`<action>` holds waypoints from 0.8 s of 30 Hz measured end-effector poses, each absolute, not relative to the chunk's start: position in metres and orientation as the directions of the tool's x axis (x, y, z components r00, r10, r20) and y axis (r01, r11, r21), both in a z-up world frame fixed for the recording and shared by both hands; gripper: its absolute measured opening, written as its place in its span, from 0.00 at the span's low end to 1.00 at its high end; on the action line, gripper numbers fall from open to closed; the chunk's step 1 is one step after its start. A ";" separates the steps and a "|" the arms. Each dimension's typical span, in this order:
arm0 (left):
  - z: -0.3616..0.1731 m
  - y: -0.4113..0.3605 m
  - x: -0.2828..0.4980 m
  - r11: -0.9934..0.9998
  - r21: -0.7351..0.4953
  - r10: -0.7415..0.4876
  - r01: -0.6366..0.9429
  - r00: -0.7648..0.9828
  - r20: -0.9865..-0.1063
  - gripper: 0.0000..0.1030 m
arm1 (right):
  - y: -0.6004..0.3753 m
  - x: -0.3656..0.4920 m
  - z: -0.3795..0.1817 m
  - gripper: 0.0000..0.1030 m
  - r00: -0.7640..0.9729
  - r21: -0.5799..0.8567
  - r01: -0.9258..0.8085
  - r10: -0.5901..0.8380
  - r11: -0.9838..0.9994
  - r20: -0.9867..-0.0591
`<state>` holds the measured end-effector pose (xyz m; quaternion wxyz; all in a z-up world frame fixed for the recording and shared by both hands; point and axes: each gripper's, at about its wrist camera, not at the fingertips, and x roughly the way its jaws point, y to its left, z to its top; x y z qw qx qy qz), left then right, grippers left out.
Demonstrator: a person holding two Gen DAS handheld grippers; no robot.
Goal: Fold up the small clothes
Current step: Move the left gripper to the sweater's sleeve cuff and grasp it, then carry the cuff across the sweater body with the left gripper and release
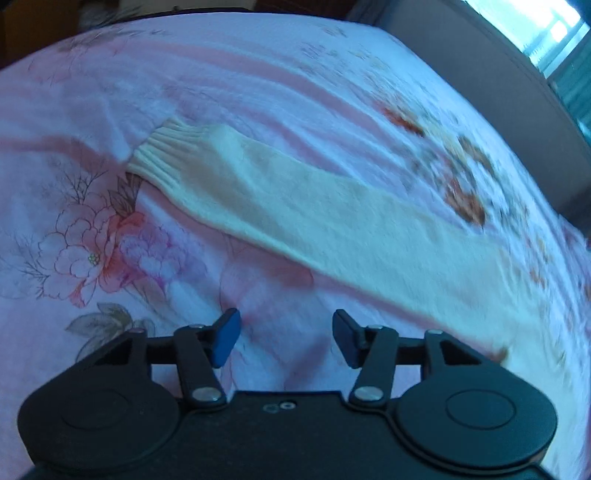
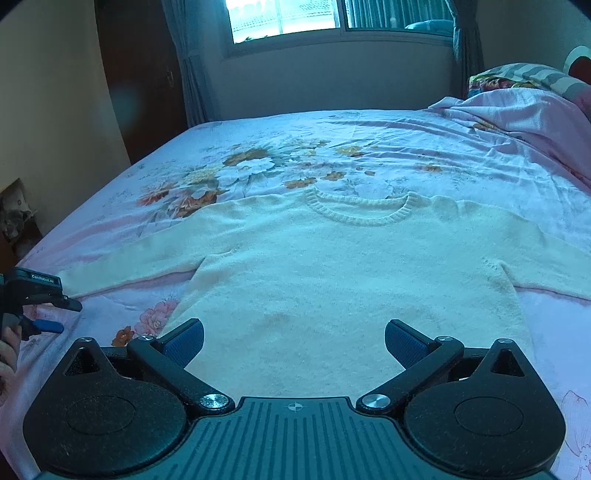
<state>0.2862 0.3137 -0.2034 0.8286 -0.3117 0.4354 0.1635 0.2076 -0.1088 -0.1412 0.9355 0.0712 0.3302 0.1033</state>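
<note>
A cream knitted sweater [image 2: 332,266] lies flat on the bed, neck toward the window, both sleeves spread sideways. In the left wrist view its left sleeve [image 1: 295,214] runs across the sheet and ends in a ribbed cuff [image 1: 162,155]. My left gripper [image 1: 286,339] hovers over bare sheet just short of that sleeve, its blue pads apart with nothing between them. The right wrist view shows the same left gripper [image 2: 55,317] at the far left, near the sleeve's end. My right gripper [image 2: 293,347] stands wide open above the sweater's lower body, holding nothing.
The bed carries a pink floral sheet [image 2: 258,166]. A rumpled pink blanket and pillows [image 2: 517,107] lie at the back right. A window [image 2: 332,18] with curtains is behind the bed, a wall [image 2: 48,110] to the left. A person's hand [image 2: 7,354] shows at the left edge.
</note>
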 end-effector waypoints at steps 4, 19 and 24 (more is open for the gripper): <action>-0.216 0.340 0.289 0.637 -0.498 -0.018 -0.588 0.635 -0.773 0.44 | -0.108 0.217 -0.150 1.00 0.750 0.202 -0.141 0.237 0.969 -0.618; -0.199 0.352 0.323 0.608 -0.480 0.143 -0.632 0.682 -0.717 0.08 | -0.114 0.226 -0.165 1.00 0.736 0.191 -0.112 0.210 0.975 -0.644; -0.134 0.264 0.356 0.856 -0.361 0.070 -0.369 0.776 -0.627 0.02 | -0.128 0.221 -0.163 1.00 0.743 0.202 -0.090 0.201 0.975 -0.638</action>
